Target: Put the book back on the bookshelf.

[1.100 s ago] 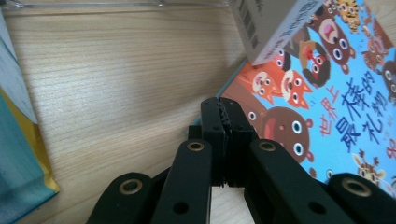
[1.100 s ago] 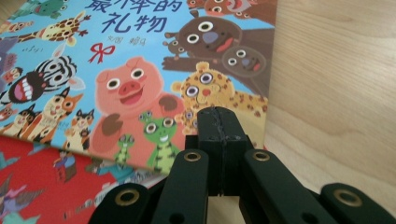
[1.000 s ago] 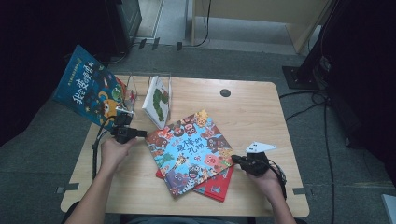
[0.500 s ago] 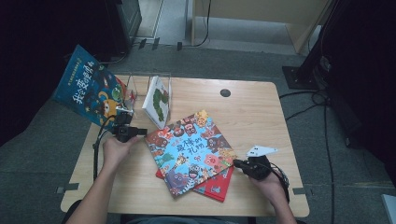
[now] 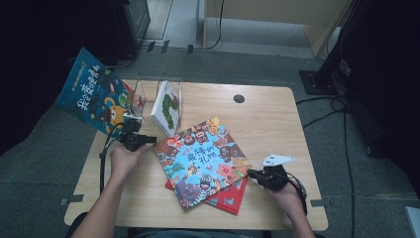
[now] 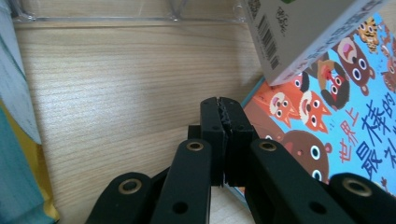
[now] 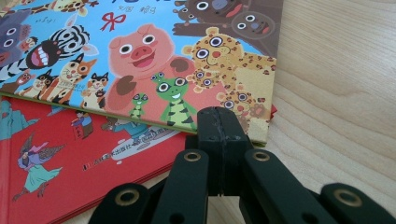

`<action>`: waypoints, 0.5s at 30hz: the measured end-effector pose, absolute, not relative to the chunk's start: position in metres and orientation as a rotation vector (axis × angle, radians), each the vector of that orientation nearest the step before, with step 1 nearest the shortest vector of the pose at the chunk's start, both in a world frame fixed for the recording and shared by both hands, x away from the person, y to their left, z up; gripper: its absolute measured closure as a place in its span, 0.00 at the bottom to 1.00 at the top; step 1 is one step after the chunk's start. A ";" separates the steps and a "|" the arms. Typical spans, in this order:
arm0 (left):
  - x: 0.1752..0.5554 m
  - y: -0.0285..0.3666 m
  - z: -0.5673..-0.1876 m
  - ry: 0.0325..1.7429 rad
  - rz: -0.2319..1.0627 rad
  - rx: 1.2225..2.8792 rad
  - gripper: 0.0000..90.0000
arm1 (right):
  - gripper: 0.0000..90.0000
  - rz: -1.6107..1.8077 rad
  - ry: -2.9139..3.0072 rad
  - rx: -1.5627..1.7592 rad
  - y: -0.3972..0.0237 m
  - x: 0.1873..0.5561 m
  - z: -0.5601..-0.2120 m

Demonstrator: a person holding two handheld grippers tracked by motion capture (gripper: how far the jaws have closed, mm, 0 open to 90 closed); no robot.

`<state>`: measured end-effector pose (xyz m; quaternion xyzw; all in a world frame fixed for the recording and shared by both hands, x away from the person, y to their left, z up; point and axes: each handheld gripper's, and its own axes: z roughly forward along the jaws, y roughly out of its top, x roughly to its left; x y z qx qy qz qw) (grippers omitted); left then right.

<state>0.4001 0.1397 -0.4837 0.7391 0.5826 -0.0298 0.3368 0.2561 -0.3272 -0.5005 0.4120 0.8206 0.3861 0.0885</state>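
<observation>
From the high view, two picture books lay stacked near the middle of the wooden bench [image 5: 267, 114]: an animal picture book [image 5: 200, 159] with a blue cover on top, turned askew, and a red picture book [image 5: 229, 197] under it, showing past its near edge. The left tool [image 5: 148, 140] sat just off the animal book's left corner, and the right tool [image 5: 251, 173] just off its right edge, each in a hand resting on the bench. That view also took in a clear plastic book stand [image 5: 148, 91] at the back left, a white caterpillar book [image 5: 167, 106] leaning in it, and a dark blue picture book [image 5: 94, 96] tilted off the bench's left side. The left gripper view gave what the high one could not: the left tool [image 6: 223, 114] clenched on nothing, its tips over bare wood beside the animal book's edge, with a barcode on the white book's back cover above. The right gripper view showed the right tool [image 7: 219, 122] likewise clenched and empty, its tips at the animal book's corner.
</observation>
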 end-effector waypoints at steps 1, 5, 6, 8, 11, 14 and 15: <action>0.399 0.139 -0.484 1.511 -0.065 1.935 0.98 | 1.00 1.149 2.442 1.227 -0.327 0.256 -0.501; 0.402 0.140 -0.483 1.522 -0.038 1.950 0.99 | 1.00 1.150 2.442 1.230 -0.327 0.256 -0.501; 0.404 0.141 -0.484 1.529 -0.039 1.946 0.99 | 1.00 1.148 2.442 1.227 -0.327 0.256 -0.501; 0.405 0.142 -0.487 1.546 -0.051 1.939 1.00 | 1.00 1.150 2.444 1.228 -0.328 0.256 -0.501; 0.406 0.141 -0.489 1.547 -0.054 1.947 1.00 | 1.00 1.152 2.445 1.230 -0.328 0.256 -0.501; 0.405 0.140 -0.488 1.539 -0.055 1.940 1.00 | 1.00 1.152 2.446 1.230 -0.328 0.256 -0.501; 0.404 0.140 -0.488 1.537 -0.054 1.941 1.00 | 1.00 1.152 2.446 1.231 -0.328 0.256 -0.501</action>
